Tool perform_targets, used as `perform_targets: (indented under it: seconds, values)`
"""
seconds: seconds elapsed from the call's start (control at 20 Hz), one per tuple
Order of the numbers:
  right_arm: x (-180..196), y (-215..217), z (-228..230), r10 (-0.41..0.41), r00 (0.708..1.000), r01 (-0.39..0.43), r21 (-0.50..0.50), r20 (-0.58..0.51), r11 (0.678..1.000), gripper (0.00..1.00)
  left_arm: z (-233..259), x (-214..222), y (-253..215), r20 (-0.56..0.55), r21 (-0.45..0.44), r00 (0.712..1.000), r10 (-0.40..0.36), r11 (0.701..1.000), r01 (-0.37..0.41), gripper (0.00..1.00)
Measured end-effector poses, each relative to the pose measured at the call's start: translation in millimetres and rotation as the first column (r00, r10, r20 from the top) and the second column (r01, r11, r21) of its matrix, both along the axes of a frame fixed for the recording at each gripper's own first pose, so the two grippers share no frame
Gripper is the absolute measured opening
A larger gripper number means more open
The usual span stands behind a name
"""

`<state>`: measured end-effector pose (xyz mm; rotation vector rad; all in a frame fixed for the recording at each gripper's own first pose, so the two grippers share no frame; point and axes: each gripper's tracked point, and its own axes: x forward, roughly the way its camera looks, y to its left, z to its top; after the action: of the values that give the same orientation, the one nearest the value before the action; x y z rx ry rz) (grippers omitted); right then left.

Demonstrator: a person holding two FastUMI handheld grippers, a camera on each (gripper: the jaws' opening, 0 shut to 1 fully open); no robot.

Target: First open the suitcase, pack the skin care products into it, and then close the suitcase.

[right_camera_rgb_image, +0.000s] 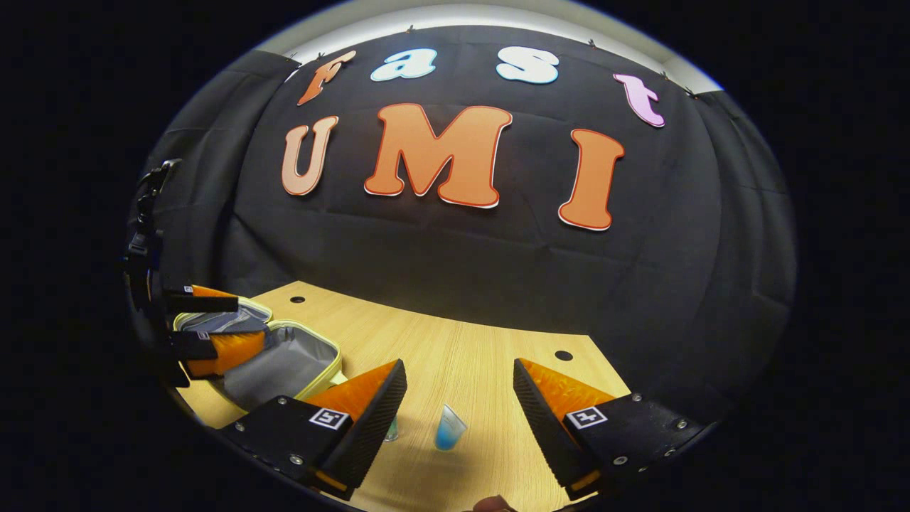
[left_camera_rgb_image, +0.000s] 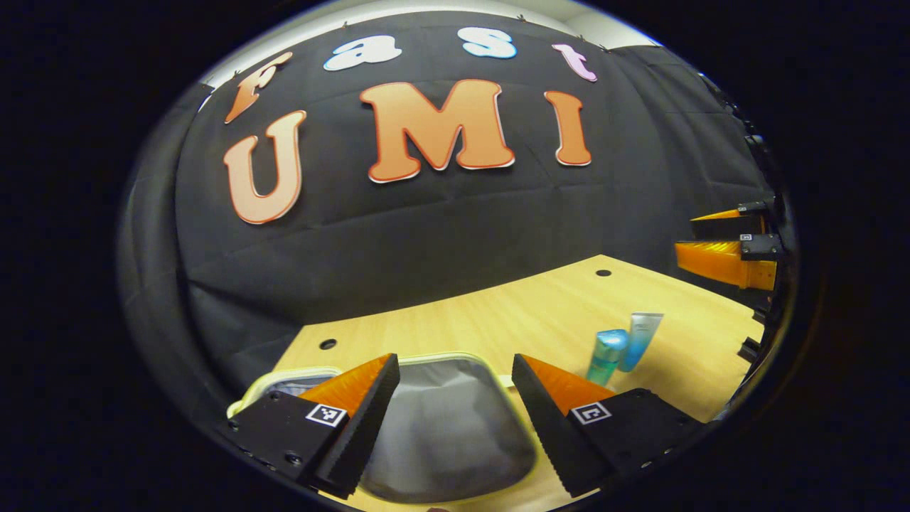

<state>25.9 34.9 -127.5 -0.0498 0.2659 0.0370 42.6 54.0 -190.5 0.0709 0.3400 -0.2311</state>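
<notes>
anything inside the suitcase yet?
The open suitcase shows grey lining and no products in the visible part; its near side is hidden by the left gripper. Both blue tubes stand on the table.

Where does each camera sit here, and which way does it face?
Left gripper view: rides the left gripper, above the open suitcase, facing the booth wall; the right gripper shows at its right edge.
Right gripper view: rides the right gripper, above the blue tube on the table; left gripper at far left.
Shared: suitcase, table, wall, tube.
</notes>
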Motion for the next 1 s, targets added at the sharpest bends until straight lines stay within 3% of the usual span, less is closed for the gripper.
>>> perform_targets:
  seconds: [0.5,0.85,1.0]
  values:
    - [12.8,-5.2,-49.1,0.117,0.993,-0.118,-0.027,-0.031,0.993,0.96,-63.1,-4.7,-130.7,-0.04,-0.081,0.995,-0.092,0.993,0.089,0.99]
    - [22.7,-9.5,-83.1,0.157,0.987,-0.159,-0.062,-0.042,0.985,0.96,-111.8,20.9,-176.0,-0.1,-0.109,0.988,-0.118,0.988,0.107,0.99]
    - [23.8,-16.3,-101.6,0.152,0.987,-0.154,-0.044,-0.057,0.987,0.96,-126.7,30.3,-189.0,-0.124,-0.13,0.983,-0.132,0.985,0.116,0.85]
